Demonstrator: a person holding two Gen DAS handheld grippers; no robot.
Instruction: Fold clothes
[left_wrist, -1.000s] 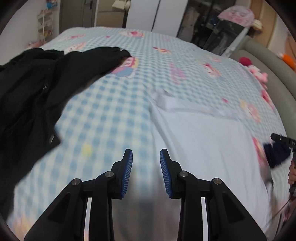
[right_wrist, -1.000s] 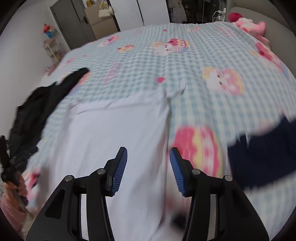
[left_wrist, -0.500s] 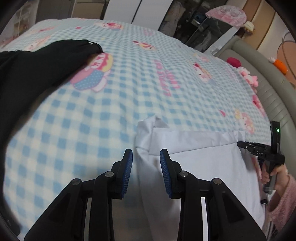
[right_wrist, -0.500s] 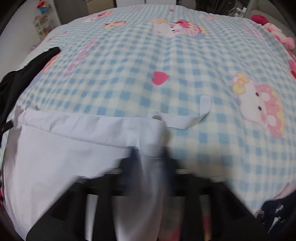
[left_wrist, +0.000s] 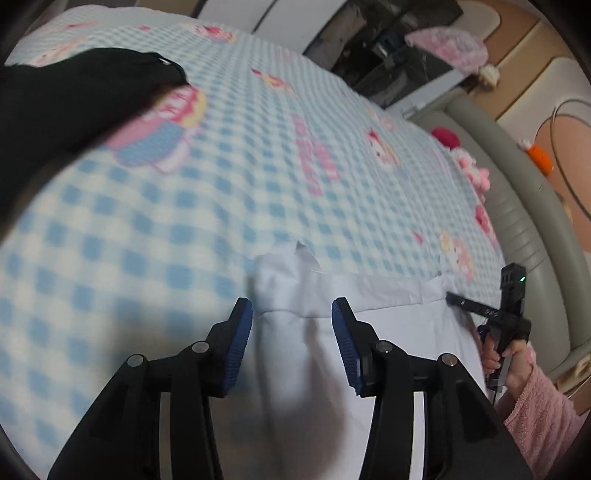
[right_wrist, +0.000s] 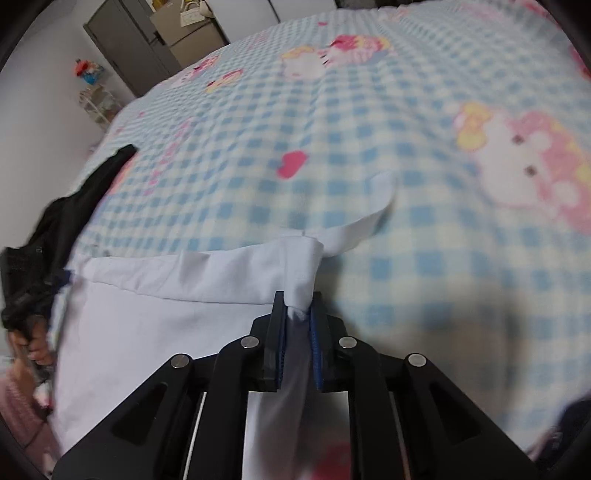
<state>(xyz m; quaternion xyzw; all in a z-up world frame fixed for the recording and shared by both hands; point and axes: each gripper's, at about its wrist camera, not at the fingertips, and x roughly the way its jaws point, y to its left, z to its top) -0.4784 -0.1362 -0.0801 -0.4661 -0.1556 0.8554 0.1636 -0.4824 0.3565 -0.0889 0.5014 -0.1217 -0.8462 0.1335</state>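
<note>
A white garment (left_wrist: 369, 332) lies flat on the blue checked bedspread (left_wrist: 221, 184); it also shows in the right wrist view (right_wrist: 166, 332). My left gripper (left_wrist: 291, 325) is open, its jaws on either side of the garment's far left corner. My right gripper (right_wrist: 297, 325) is shut on the garment's far right corner, with a white strap (right_wrist: 362, 225) trailing beyond it. The right gripper also shows at the right of the left wrist view (left_wrist: 506, 314).
A black garment (left_wrist: 66, 107) lies on the bed to the left, also in the right wrist view (right_wrist: 55, 229). A dark blue garment (right_wrist: 569, 428) lies at the right edge. A grey padded headboard (left_wrist: 524, 229) with pink plush toys (left_wrist: 469, 166) borders the bed's right side.
Both grippers moved forward to the garment's far edge. The right gripper shut on the far right corner. The left gripper stayed open around the far left corner.
</note>
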